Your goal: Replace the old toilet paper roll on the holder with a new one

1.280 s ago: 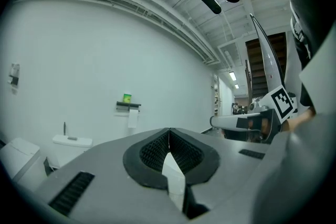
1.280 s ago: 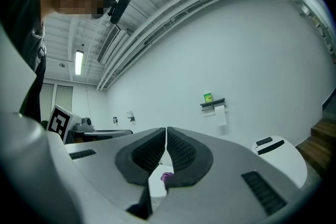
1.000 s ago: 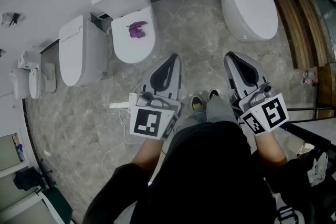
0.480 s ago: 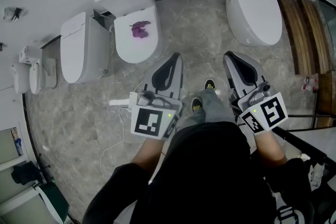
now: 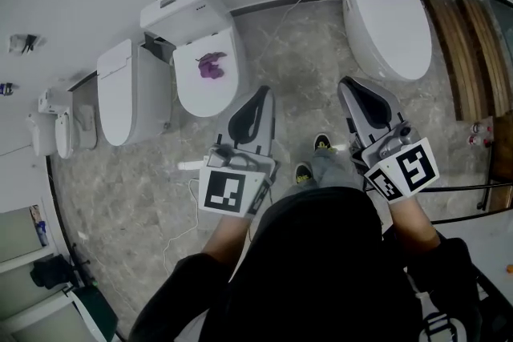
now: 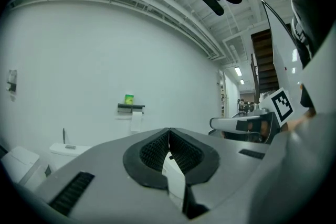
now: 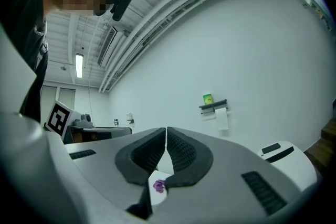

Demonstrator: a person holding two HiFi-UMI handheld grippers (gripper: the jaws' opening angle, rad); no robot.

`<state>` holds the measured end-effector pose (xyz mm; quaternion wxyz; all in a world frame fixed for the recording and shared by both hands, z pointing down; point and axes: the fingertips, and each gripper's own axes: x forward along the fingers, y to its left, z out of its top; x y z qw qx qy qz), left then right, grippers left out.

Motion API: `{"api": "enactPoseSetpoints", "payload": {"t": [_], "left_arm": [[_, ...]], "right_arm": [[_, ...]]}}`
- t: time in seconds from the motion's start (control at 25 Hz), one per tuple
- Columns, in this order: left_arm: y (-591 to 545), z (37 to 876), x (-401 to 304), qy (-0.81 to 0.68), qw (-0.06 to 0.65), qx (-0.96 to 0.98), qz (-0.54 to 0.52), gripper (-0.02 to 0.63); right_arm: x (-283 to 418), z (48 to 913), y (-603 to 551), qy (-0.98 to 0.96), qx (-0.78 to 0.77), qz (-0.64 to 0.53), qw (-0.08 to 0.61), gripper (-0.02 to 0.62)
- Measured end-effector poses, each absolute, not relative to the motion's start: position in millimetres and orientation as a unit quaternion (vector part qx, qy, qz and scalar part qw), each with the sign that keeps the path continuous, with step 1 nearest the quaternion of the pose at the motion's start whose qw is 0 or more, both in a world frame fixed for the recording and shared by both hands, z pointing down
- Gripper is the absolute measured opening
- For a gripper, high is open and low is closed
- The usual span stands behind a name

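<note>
The wall-mounted toilet paper holder (image 6: pixel 131 108) is a dark shelf far ahead, with a strip of white paper (image 6: pixel 136 121) hanging below it and a small green object (image 6: pixel 129 99) on top. The right gripper view shows the same holder (image 7: pixel 213 105), its paper (image 7: pixel 222 118) and the green object (image 7: pixel 208 98). My left gripper (image 5: pixel 261 92) (image 6: pixel 169 131) is shut and holds nothing. My right gripper (image 5: pixel 347 82) (image 7: pixel 166 129) is also shut and holds nothing. Both point level toward the wall, side by side and well short of the holder. No new roll is in view.
Toilets line the wall: one with a purple scrap (image 5: pixel 211 64) on its lid (image 5: pixel 188 84), a closed one (image 5: pixel 386 16) at the right, another (image 5: pixel 127 92) at the left. A white cable (image 5: pixel 186 208) trails on the marble floor. Wooden steps (image 5: pixel 473 44) are at the far right.
The person has stepped, feet swapping places, and both grippers have travelled level along with the body. Both pairs of jaws stay shut.
</note>
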<state>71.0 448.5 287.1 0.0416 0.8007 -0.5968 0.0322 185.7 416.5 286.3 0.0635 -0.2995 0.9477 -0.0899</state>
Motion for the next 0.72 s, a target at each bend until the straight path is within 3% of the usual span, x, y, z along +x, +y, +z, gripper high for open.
{"api": "enactPoseSetpoints", "payload": {"t": [0.72], "left_arm": [[368,283,137,-0.586,0.050,0.806,0.070,0.023]], "right_arm": [[250,295,329,0.938,-0.307,-0.123,0.108,0.021]]}}
